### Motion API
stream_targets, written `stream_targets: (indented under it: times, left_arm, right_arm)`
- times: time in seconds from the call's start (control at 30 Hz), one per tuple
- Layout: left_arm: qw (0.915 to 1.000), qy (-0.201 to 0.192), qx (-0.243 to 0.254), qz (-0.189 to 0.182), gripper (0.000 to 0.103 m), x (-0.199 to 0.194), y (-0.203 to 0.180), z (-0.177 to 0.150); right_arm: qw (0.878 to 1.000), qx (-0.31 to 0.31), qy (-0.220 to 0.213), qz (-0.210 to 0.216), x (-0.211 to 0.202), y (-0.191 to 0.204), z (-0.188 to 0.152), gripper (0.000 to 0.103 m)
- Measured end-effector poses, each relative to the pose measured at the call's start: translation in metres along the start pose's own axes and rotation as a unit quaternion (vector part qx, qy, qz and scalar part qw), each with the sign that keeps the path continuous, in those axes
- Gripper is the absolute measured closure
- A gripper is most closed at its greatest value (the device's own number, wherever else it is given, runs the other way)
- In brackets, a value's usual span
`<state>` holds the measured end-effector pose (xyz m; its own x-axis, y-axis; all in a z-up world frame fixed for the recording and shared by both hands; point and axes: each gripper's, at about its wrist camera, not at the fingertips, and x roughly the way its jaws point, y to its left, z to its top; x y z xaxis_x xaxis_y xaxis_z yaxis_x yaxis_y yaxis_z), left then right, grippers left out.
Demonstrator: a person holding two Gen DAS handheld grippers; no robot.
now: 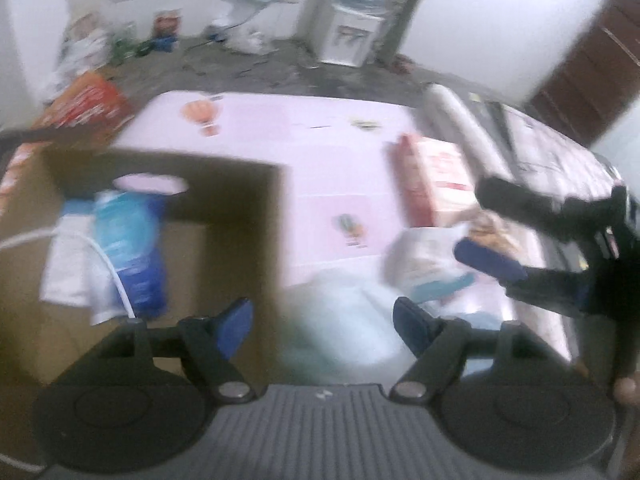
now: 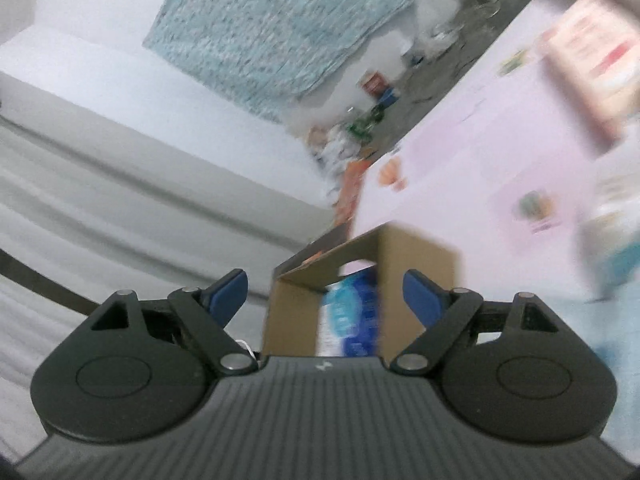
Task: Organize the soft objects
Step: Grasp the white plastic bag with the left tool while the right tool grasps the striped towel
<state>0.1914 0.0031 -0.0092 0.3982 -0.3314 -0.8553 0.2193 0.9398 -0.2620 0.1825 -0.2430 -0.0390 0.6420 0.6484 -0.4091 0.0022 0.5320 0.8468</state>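
Observation:
Both views are blurred. A brown cardboard box (image 1: pixel 224 216) stands open at the left of a pink table (image 1: pixel 320 152). A blue and white soft pack (image 1: pixel 128 248) lies inside it. My left gripper (image 1: pixel 322 322) is open and empty, just right of the box, above a pale soft pack (image 1: pixel 344 320). My right gripper (image 1: pixel 476 240) shows at the right, next to a white soft pack (image 1: pixel 424 256). In the right wrist view my right gripper (image 2: pixel 324 294) is open and empty, tilted, facing the box (image 2: pixel 416 280) and the blue pack (image 2: pixel 352 312).
A pink and red carton (image 1: pixel 436 176) stands at the table's right, beside a white roll (image 1: pixel 460 120). An orange bag (image 1: pixel 84 104) lies beyond the box. A water dispenser (image 1: pixel 352 28) and clutter stand on the floor by the far wall.

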Motion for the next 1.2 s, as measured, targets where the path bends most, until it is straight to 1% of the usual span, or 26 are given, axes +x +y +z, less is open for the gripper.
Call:
stream_targets:
  times: [0.13, 0.2, 0.33, 0.43, 0.53, 0.67, 0.73, 0.83, 0.87, 0.9, 0.97, 1.1, 1.17, 1.2]
  left_arm:
    - [0.9994, 0.007, 0.035, -0.002, 0.024, 0.026, -0.053, 0.004]
    - [0.9987, 0.013, 0.05, -0.005, 0.024, 0.037, -0.077, 0.003]
    - [0.9957, 0.03, 0.087, 0.01, 0.025, 0.066, -0.117, 0.0]
    - [0.9893, 0.049, 0.132, 0.039, 0.025, 0.096, -0.144, 0.002]
    - [0.9793, 0.077, 0.174, 0.07, 0.025, 0.131, -0.161, 0.007]
    - [0.9722, 0.102, 0.197, 0.074, 0.025, 0.171, -0.172, 0.018]
    - [0.9674, 0.115, 0.212, 0.076, 0.025, 0.186, -0.176, 0.019]
    - [0.9609, 0.127, 0.229, 0.09, 0.025, 0.204, -0.182, 0.019]
    - [0.9596, 0.129, 0.232, 0.094, 0.028, 0.208, -0.183, 0.019]
    - [0.9588, 0.131, 0.232, 0.098, 0.032, 0.211, -0.183, 0.02]
    - [0.9581, 0.139, 0.225, 0.109, 0.036, 0.219, -0.181, 0.021]
    - [0.963, 0.141, 0.204, 0.105, 0.039, 0.222, -0.175, 0.024]
    - [0.9637, 0.137, 0.204, 0.104, 0.039, 0.222, -0.174, 0.023]
    - [0.9643, 0.134, 0.203, 0.104, 0.042, 0.221, -0.173, 0.022]
  right_arm:
    - [0.999, -0.009, -0.014, -0.034, -0.064, -0.038, 0.026, 0.018]
    - [0.998, -0.016, -0.02, -0.063, -0.095, -0.059, 0.039, 0.018]
    - [0.992, -0.033, -0.02, -0.118, -0.133, -0.098, 0.055, 0.018]
    - [0.984, -0.086, -0.007, -0.154, -0.144, -0.111, 0.067, 0.018]
    - [0.969, -0.17, 0.015, -0.179, -0.14, -0.118, 0.082, 0.018]
    - [0.942, -0.273, 0.055, -0.189, -0.11, -0.125, 0.106, 0.018]
    - [0.928, -0.311, 0.078, -0.189, -0.096, -0.13, 0.115, 0.018]
    - [0.912, -0.349, 0.106, -0.187, -0.076, -0.132, 0.123, 0.018]
    - [0.907, -0.359, 0.115, -0.186, -0.07, -0.134, 0.126, 0.018]
    - [0.904, -0.367, 0.122, -0.184, -0.065, -0.135, 0.127, 0.018]
    - [0.899, -0.373, 0.131, -0.187, -0.053, -0.139, 0.13, 0.018]
    - [0.893, -0.367, 0.151, -0.213, -0.034, -0.153, 0.129, 0.021]
    - [0.894, -0.357, 0.153, -0.224, -0.031, -0.159, 0.129, 0.029]
    - [0.896, -0.349, 0.155, -0.227, -0.031, -0.162, 0.129, 0.039]
